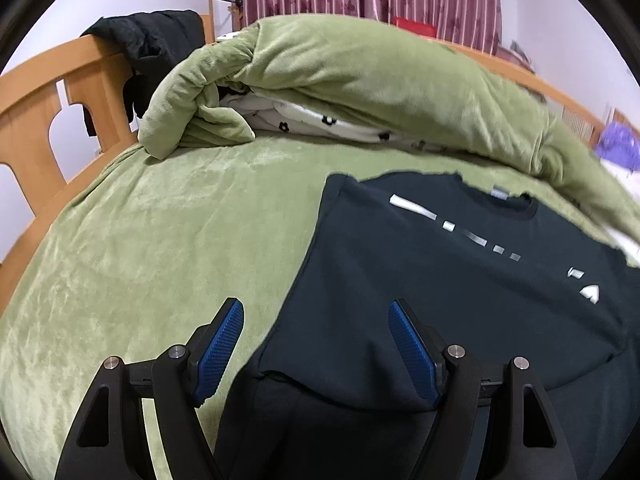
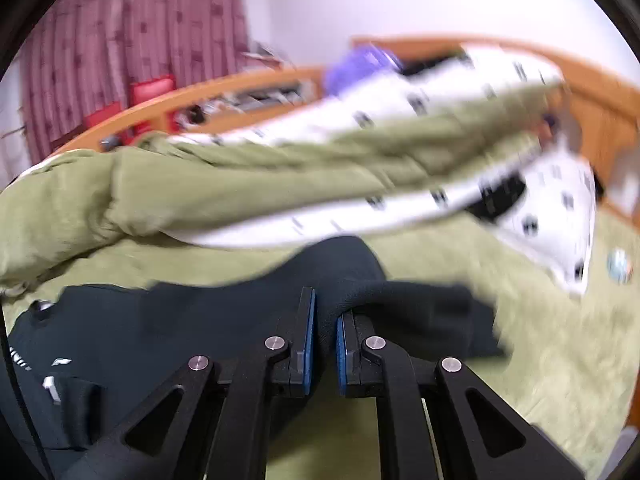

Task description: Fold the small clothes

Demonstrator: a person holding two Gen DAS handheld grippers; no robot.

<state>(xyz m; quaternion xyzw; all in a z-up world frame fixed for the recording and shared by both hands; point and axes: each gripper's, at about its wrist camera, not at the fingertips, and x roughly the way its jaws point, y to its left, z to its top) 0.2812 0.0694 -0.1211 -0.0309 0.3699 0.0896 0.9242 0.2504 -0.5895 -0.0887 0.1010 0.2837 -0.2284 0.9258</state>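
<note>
A black T-shirt (image 1: 460, 280) with white marks across the chest lies flat on the green bed cover (image 1: 160, 240), its left side folded in. My left gripper (image 1: 316, 320) is open, its blue pads (image 1: 220, 352) wide apart above the shirt's lower left edge, holding nothing. In the right wrist view the same shirt (image 2: 160, 332) lies at lower left. My right gripper (image 2: 326, 320) is shut on a bunched fold of the shirt's right sleeve (image 2: 344, 276), lifted off the bed. This view is motion-blurred.
A rolled green duvet (image 1: 360, 88) with a white flower-print lining lies across the far side of the bed. A wooden bed frame (image 1: 36, 120) with a black garment (image 1: 156, 48) over it stands at left. A white printed pillow (image 2: 552, 208) lies right.
</note>
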